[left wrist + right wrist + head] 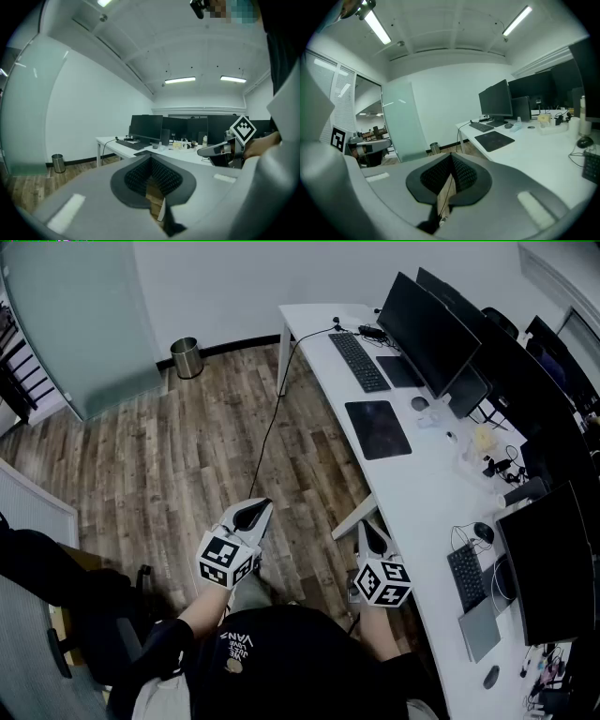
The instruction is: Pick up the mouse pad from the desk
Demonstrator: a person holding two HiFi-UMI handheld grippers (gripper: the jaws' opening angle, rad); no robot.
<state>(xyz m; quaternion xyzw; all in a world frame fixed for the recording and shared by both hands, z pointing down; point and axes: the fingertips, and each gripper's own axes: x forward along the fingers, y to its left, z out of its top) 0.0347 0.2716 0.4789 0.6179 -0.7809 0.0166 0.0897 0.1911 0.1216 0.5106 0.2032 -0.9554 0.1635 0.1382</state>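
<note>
Both claws are pressed together and empty: left claw (251, 513), right claw (373, 532). The mouse pad (378, 428) lies flat on the worktop (427, 507), well apart from both. It is at 12 o'clock from the right claw, which is nearer, and at 2 o'clock from the left. Its long axis appears to run 12-to-6. The right gripper view shows the pad at 2 o'clock beyond its jaws. The left gripper view does not show it clearly.

Floor (187, 456): grey-brown wood planks. Walls (234, 287): plain white. A frosted glass partition (75, 324) stands at the far left, with a metal waste bin (187, 358) near it at the wall's foot. A long white desk (422, 493) runs along the right, carrying dark monitors (427, 334). Ceiling strip lights (180, 80) are lit.
</note>
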